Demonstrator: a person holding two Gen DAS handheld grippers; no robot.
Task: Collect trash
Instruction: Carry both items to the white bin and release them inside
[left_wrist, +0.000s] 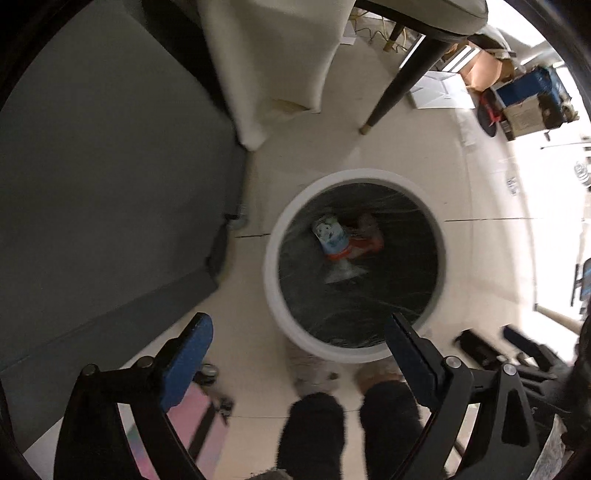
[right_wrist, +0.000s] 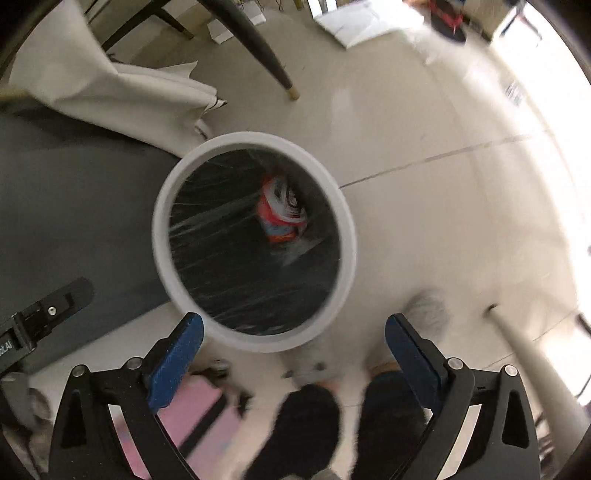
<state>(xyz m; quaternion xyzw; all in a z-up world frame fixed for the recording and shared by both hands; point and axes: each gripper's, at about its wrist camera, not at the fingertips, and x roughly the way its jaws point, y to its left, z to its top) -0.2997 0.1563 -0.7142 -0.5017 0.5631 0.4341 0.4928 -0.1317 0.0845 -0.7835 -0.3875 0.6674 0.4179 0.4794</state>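
A round white trash bin (left_wrist: 271, 258) lined with a dark bag stands on the pale tile floor; it also shows in the right wrist view (right_wrist: 347, 229). Crumpled colourful wrappers (left_wrist: 334, 240) lie at its bottom, and they show in the right wrist view (right_wrist: 282, 210) too. My left gripper (left_wrist: 299, 328) is open and empty, held above the bin's near rim. My right gripper (right_wrist: 293, 326) is open and empty, also above the near rim. The left gripper's body (right_wrist: 40, 317) shows at the left edge of the right wrist view.
A grey table top (left_wrist: 92, 184) with a white cloth (left_wrist: 269, 62) lies to the left. A dark chair leg (left_wrist: 399, 81) stands beyond the bin. Boxes and clutter (left_wrist: 524, 99) sit far right. The person's legs (left_wrist: 351, 428) and slippers are below. A pink object (right_wrist: 192, 417) lies bottom left.
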